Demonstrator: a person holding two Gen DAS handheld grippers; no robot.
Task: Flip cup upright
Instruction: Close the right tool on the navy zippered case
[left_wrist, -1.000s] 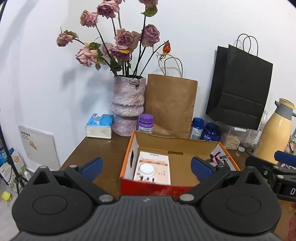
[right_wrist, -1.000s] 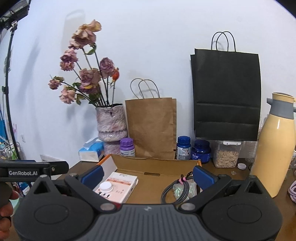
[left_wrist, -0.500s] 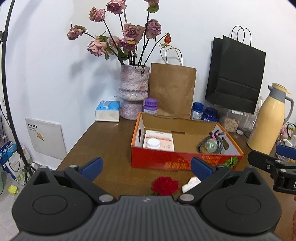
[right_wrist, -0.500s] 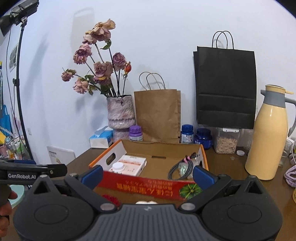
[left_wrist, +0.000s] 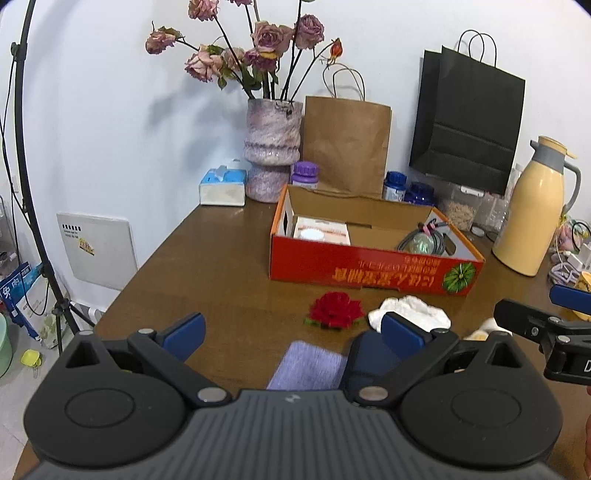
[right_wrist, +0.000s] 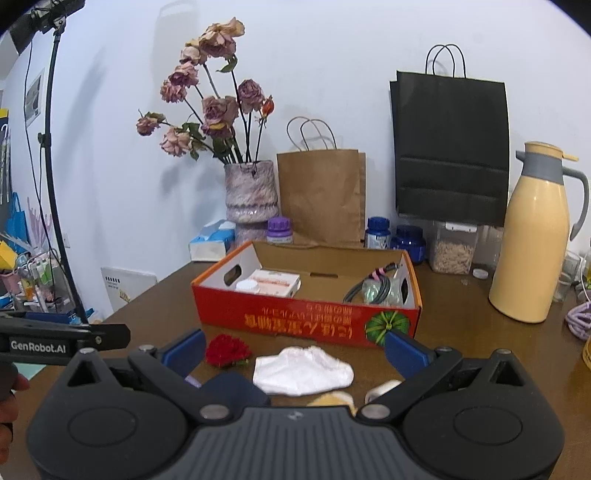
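A cream and yellow object (right_wrist: 334, 398), which may be the cup, lies low on the brown table (right_wrist: 480, 332). It sits just past my right gripper's body, which hides most of it. The left wrist view shows a sliver of that object (left_wrist: 480, 330) beside the right gripper's arm. My right gripper (right_wrist: 295, 349) is open above a white cloth (right_wrist: 303, 371), holding nothing. My left gripper (left_wrist: 291, 328) is open too, hovering over a purple cloth (left_wrist: 306, 365) and a dark blue item (left_wrist: 369, 362). I cannot tell which way the cup faces.
A red cardboard box (left_wrist: 369, 273) holding a packet and cables stands mid-table. A red rose (left_wrist: 334, 314) lies in front of it. A vase, paper bags, jars and a cream thermos (right_wrist: 532, 240) line the back. A yellow rim (right_wrist: 586, 354) shows at the right edge.
Both grippers have drawn back from the box toward the table's front. The rose, the cloths and the cream object have come into view. The jaws stay open.
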